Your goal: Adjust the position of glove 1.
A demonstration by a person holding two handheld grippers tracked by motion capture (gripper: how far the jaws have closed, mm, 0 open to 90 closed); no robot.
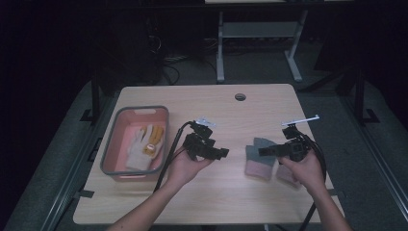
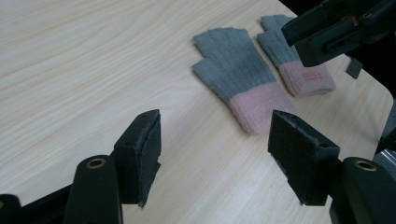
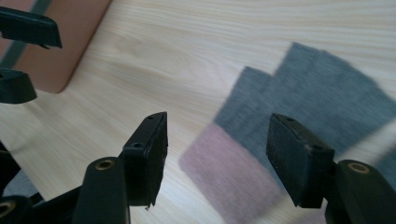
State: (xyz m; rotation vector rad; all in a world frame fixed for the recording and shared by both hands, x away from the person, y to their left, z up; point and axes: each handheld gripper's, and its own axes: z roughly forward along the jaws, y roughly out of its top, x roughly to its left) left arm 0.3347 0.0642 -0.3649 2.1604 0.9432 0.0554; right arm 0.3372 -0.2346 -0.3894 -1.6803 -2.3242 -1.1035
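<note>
Two grey knit gloves with pink cuffs lie flat side by side on the right half of the wooden table: one glove [image 1: 259, 161] [image 2: 236, 70] [image 3: 299, 93] nearer the middle, the other glove [image 2: 294, 60] partly under the right hand. My left gripper [image 1: 223, 153] [image 2: 217, 140] is open with nothing between its pads, pointing right toward the gloves from a short way off. My right gripper [image 1: 262, 151] [image 3: 217, 140] [image 2: 336, 28] is open too, hovering just over the nearer glove and pointing left, its pads apart from the fabric.
A pink basket [image 1: 110, 139] [image 3: 65, 42] with a grey rim stands at the left of the table and holds a white glove [image 1: 137, 147] and a yellow glove [image 1: 155, 137]. A cable hole [image 1: 240, 96] sits near the far edge.
</note>
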